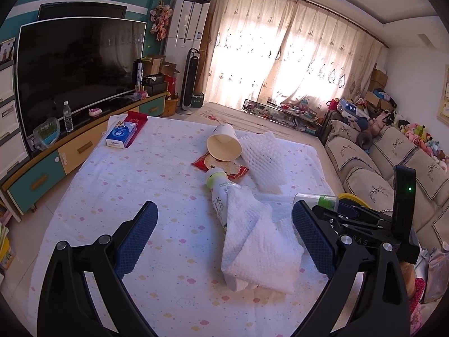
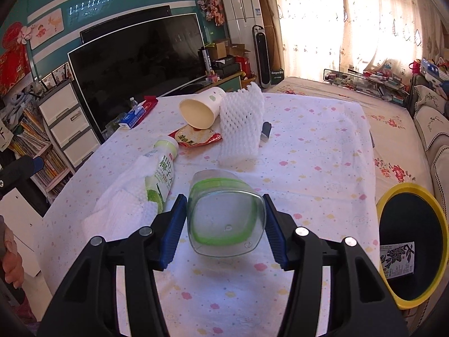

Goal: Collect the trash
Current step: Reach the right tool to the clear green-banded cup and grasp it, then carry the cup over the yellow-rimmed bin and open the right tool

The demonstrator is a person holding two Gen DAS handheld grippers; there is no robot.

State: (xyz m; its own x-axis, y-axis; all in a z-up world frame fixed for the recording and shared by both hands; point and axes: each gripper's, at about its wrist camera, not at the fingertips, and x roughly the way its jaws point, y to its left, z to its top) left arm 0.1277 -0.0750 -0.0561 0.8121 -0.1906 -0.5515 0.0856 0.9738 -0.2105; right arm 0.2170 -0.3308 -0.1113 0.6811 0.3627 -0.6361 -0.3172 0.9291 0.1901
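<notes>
My right gripper (image 2: pixel 224 200) is shut on a clear plastic tub with a green band (image 2: pixel 226 219), held a little above the flowered tablecloth (image 2: pixel 308 168). My left gripper (image 1: pixel 224 207) stands open and low over the table. Between and beyond its fingers lies a green-capped drink bottle (image 1: pixel 220 193), half wrapped in a white paper towel (image 1: pixel 258 244). Farther back lie a tipped paper cup (image 1: pixel 224 146), a red snack wrapper (image 1: pixel 221 167) and a white foam net (image 1: pixel 263 160). A yellow-rimmed bin (image 2: pixel 404 188) stands at the table's right edge, below the right gripper.
A blue tissue box (image 1: pixel 122 134) on a red packet lies at the far left corner. A TV (image 1: pixel 78 73) and its cabinet run along the left; a sofa (image 1: pixel 364 168) is on the right. A small dark object (image 2: pixel 266 130) lies behind the foam net.
</notes>
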